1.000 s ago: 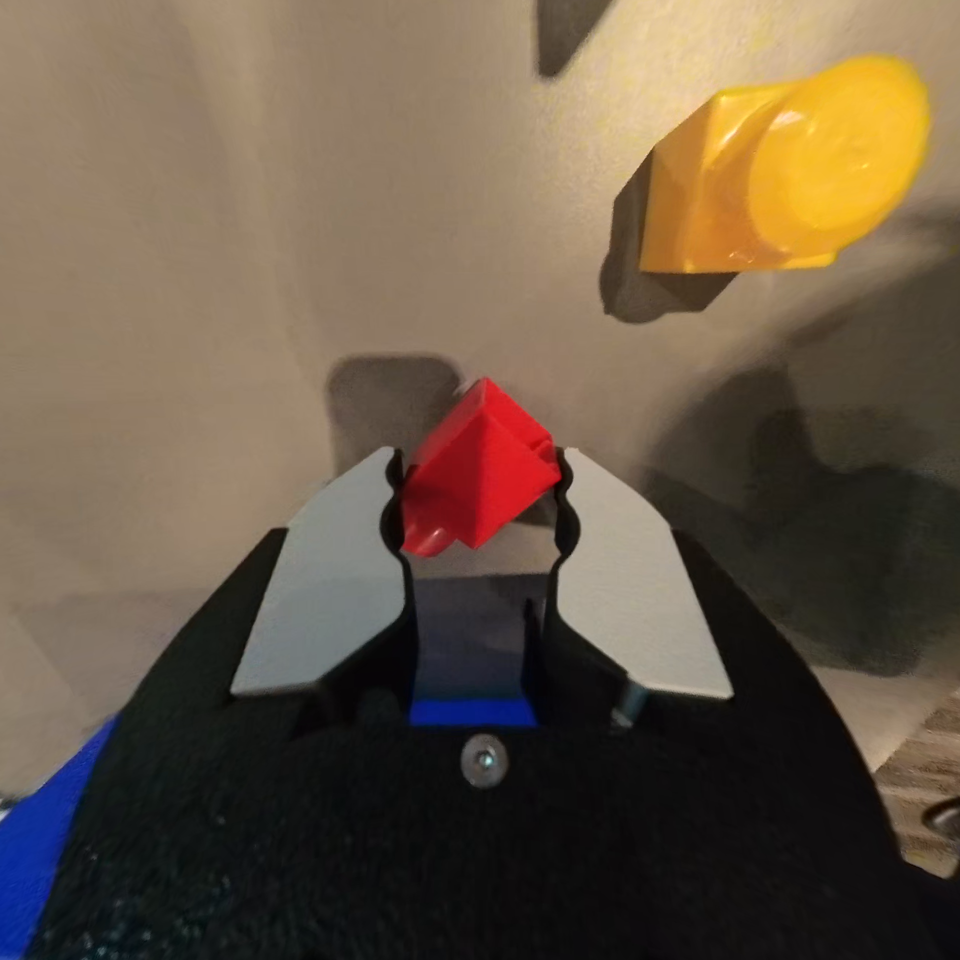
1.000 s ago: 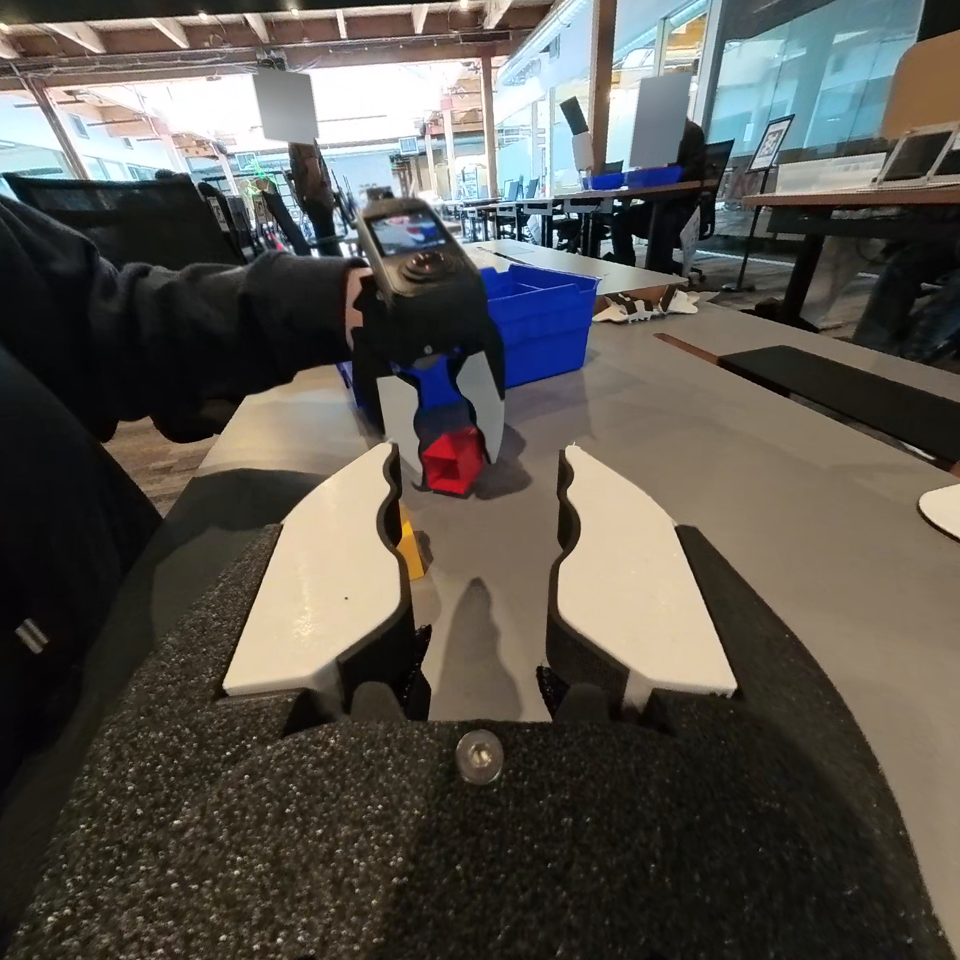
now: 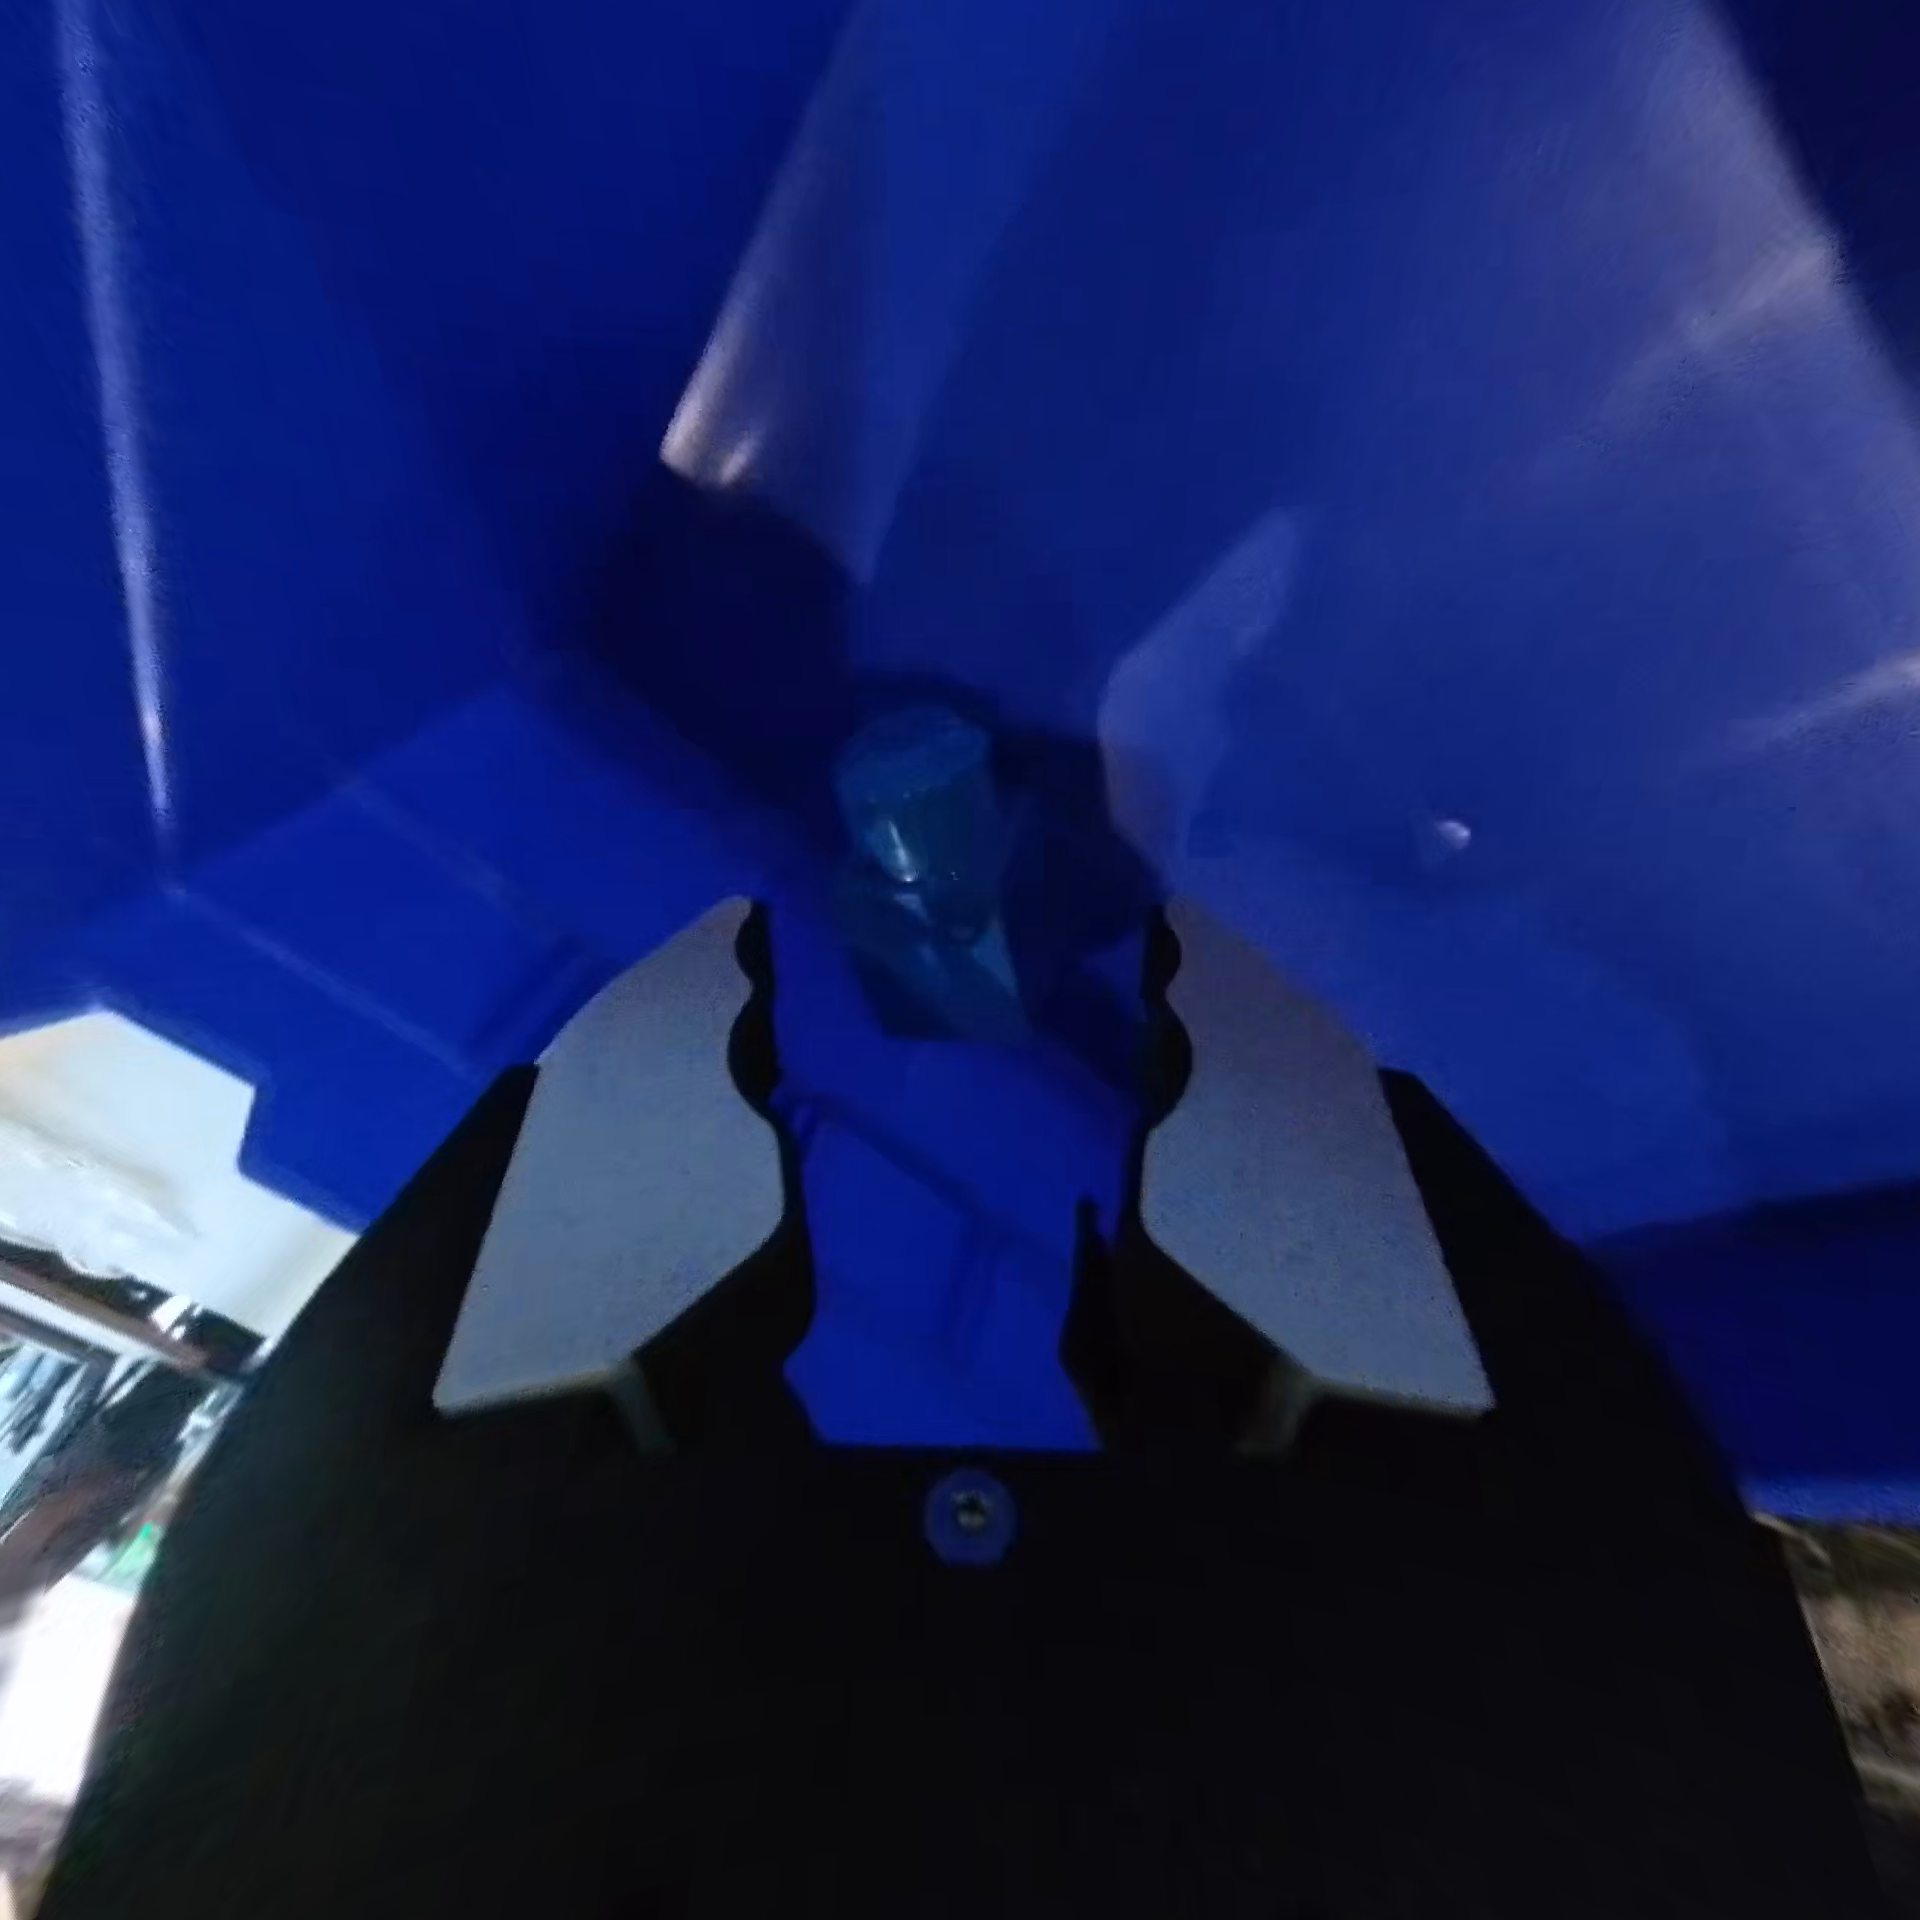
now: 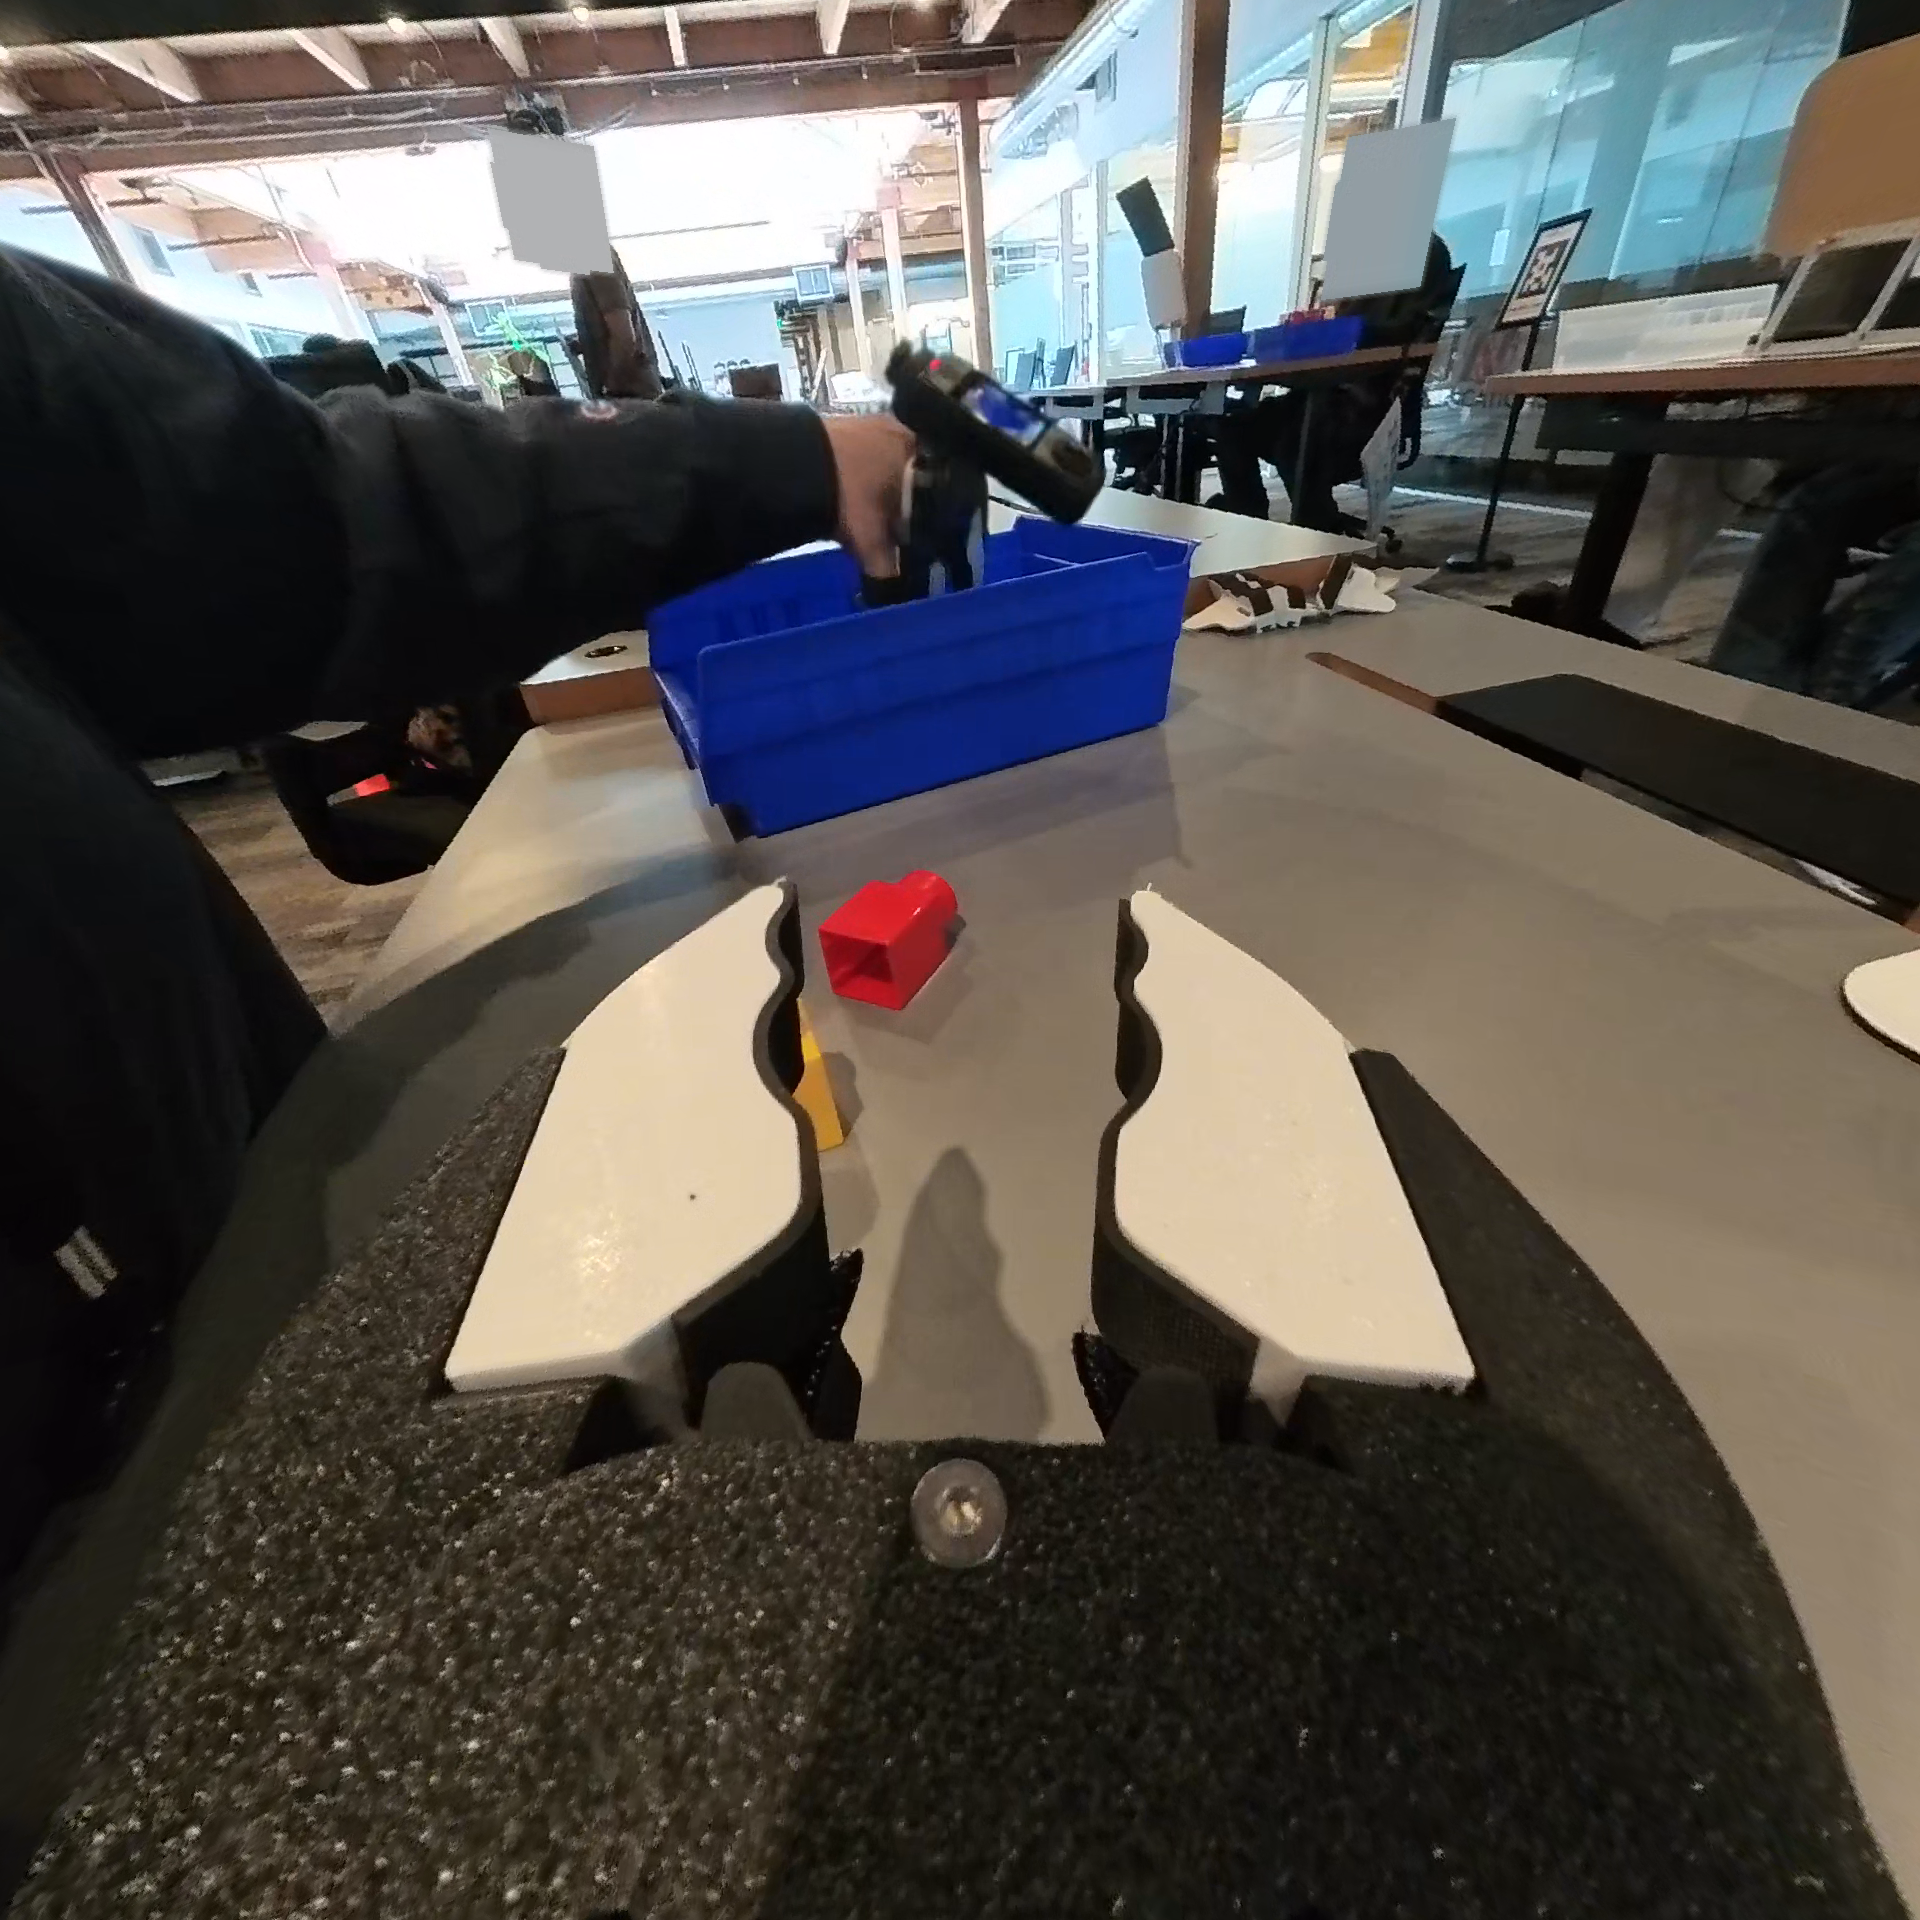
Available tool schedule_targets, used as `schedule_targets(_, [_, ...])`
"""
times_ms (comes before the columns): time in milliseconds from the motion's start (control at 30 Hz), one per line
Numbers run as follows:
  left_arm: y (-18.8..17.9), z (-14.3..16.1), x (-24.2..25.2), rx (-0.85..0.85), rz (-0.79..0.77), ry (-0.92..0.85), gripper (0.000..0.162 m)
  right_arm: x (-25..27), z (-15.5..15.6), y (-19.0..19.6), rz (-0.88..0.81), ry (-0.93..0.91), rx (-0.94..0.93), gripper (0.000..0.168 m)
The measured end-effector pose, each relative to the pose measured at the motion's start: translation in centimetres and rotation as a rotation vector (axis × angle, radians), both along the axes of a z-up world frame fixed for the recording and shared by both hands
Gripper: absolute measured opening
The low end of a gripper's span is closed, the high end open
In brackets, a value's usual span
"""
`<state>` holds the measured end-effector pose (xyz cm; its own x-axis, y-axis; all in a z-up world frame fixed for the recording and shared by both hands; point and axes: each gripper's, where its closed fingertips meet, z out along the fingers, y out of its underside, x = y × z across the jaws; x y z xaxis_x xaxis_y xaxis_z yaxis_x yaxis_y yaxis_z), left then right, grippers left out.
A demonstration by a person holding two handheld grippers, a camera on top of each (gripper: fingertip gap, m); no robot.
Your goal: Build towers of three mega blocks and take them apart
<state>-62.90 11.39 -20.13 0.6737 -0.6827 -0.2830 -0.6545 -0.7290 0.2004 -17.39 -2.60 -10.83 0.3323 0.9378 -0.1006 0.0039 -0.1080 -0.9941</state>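
My left gripper (image 3: 956, 935) is open and reaches down into the blue bin (image 3: 1351, 520). A blue block (image 3: 914, 831) lies on the bin floor just ahead of its fingertips, not gripped. In the right wrist view the left gripper (image 4: 935, 540) dips into the blue bin (image 4: 935, 686), its fingertips hidden by the wall. A red block (image 4: 888, 940) lies on its side on the grey table (image 4: 1351, 935), a little ahead of my open, empty right gripper (image 4: 961, 914). A yellow block (image 4: 821, 1091) shows partly behind the right gripper's left finger.
A person's dark sleeve (image 4: 416, 551) stretches from the left to the bin. A black mat (image 4: 1714, 769) lies on the table's right side and a white round thing (image 4: 1881, 997) at the right edge. Cardboard pieces (image 4: 1288, 603) lie behind the bin.
My left gripper has let go of the red block, which now lies on the table, and has moved away into the blue bin. The right gripper has stayed open and hardly moved.
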Motion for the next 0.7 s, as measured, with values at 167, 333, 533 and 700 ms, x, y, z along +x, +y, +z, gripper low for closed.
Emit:
schedule_targets(167, [-0.7,-1.1,-0.6,-0.102,0.061,0.010,0.054,-0.1,0.0,-0.1,0.003,-0.001,0.002,0.057])
schedule_targets(333, [-0.5,0.0,0.2,-0.025,0.012,0.002,0.039,0.1,0.3,-0.1,-0.001,0.007,0.006,0.057])
schedule_targets(533, [-0.8,8.0,8.7,0.442,-0.131,-0.275,0.039,0.4,1.0,-0.1,-0.005,0.036,0.018,0.057])
schedule_targets(700, [-8.0,14.1,21.7,0.713,-0.372,-0.724,0.039,0.6,1.2,-0.1,-0.005,0.050,0.015,0.057])
